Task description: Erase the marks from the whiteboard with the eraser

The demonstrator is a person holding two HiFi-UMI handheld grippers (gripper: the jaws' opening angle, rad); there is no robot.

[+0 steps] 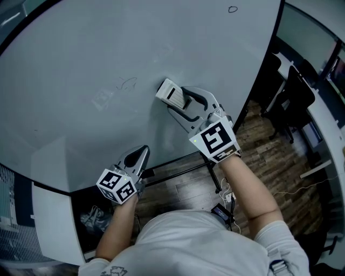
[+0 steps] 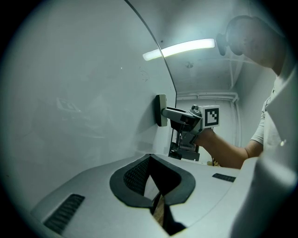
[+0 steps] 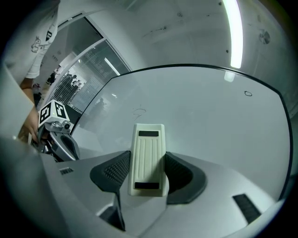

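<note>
Head view: the right gripper (image 1: 179, 103) presses the eraser (image 1: 170, 91) on the whiteboard (image 1: 81, 48), just right of a faint mark (image 1: 126, 83). The left gripper (image 1: 143, 150) is at the board's lower edge.

Left gripper view: jaws closed together, nothing between.

Right gripper view: jaws clamp the eraser's two sides.

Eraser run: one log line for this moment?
right gripper: shut on eraser | eraser: flat against whiteboard | left gripper: shut, empty | marks on board: faint scribble, small oval
</note>
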